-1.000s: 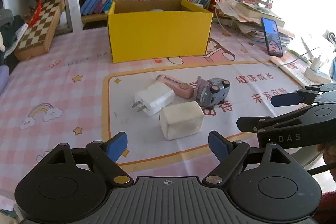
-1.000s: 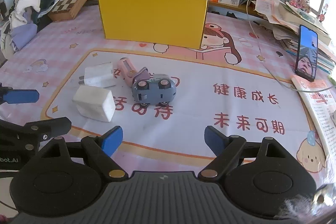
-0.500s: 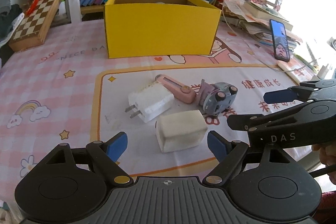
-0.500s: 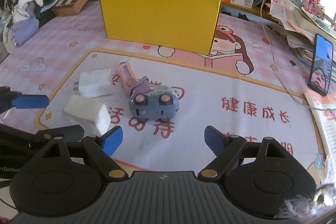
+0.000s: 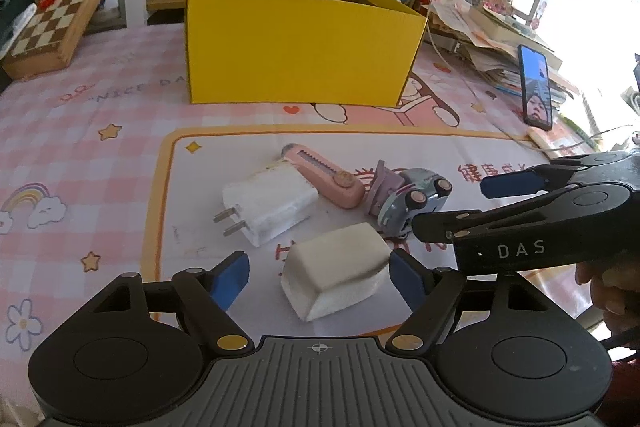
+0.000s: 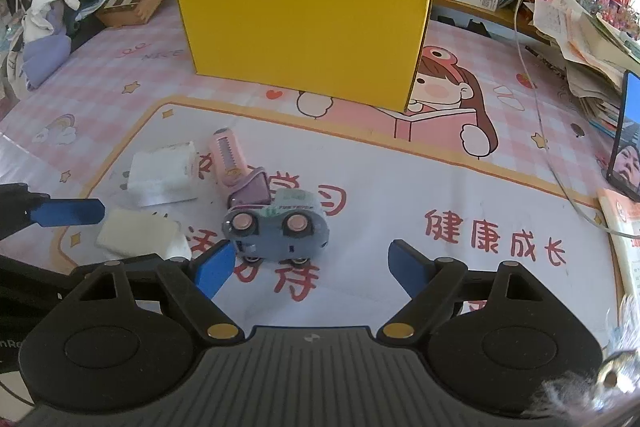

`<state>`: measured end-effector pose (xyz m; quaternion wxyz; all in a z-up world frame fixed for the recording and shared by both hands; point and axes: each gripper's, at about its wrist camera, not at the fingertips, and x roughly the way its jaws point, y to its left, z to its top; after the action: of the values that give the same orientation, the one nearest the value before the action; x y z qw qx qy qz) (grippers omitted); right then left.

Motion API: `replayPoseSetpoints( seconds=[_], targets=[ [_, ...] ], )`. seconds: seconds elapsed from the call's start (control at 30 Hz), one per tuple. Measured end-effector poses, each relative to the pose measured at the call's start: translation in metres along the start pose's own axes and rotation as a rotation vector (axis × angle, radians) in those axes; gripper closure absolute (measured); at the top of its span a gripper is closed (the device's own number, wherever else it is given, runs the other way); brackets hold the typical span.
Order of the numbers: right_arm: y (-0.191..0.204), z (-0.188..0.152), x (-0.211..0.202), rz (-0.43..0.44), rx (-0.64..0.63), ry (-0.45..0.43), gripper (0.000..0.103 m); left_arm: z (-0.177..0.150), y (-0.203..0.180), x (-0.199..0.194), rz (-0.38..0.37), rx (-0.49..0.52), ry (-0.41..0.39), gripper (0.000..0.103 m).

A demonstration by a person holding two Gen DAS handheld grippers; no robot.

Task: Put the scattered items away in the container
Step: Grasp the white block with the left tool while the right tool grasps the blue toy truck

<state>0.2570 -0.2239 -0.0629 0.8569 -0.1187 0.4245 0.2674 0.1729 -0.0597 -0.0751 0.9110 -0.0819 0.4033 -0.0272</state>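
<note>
Since a second ago both grippers have been brought closer to the scattered things. The left gripper [image 5: 318,273] is now set around the white block [image 5: 336,277]; its jaws are closing, though the pads are not yet pressed on it. The right gripper [image 6: 308,265], held wide and empty, is lined up on the toy car [image 6: 278,227], tipped on its side. First pickups appear imminent. The yellow box [image 5: 300,55] is seen at 12 o'clock, open-topped.
</note>
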Motion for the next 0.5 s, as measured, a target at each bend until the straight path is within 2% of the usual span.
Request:
replayPoseSetpoints(
  seconds=[0.07,0.13,0.17,0.3,0.5],
  targets=[
    [-0.003,0.001,0.002,0.011,0.007,0.010,0.021,0.000,0.000,0.002,-0.013,-0.002,0.003,0.028],
    [-0.003,0.002,0.004,0.028,0.007,0.013,0.021,0.000,0.000,0.004,-0.038,-0.007,0.009,0.035],
    [-0.002,0.003,0.005,0.036,0.001,0.012,0.021,0.000,0.000,0.004,-0.049,-0.008,0.010,0.044],
    [0.001,0.006,0.008,0.065,-0.014,0.013,0.021,0.000,0.003,0.002,-0.076,-0.017,0.014,0.056],
    [0.009,0.010,0.016,0.087,-0.034,0.023,0.021,-0.002,0.009,-0.004,-0.080,-0.033,0.019,0.065]
  ],
)
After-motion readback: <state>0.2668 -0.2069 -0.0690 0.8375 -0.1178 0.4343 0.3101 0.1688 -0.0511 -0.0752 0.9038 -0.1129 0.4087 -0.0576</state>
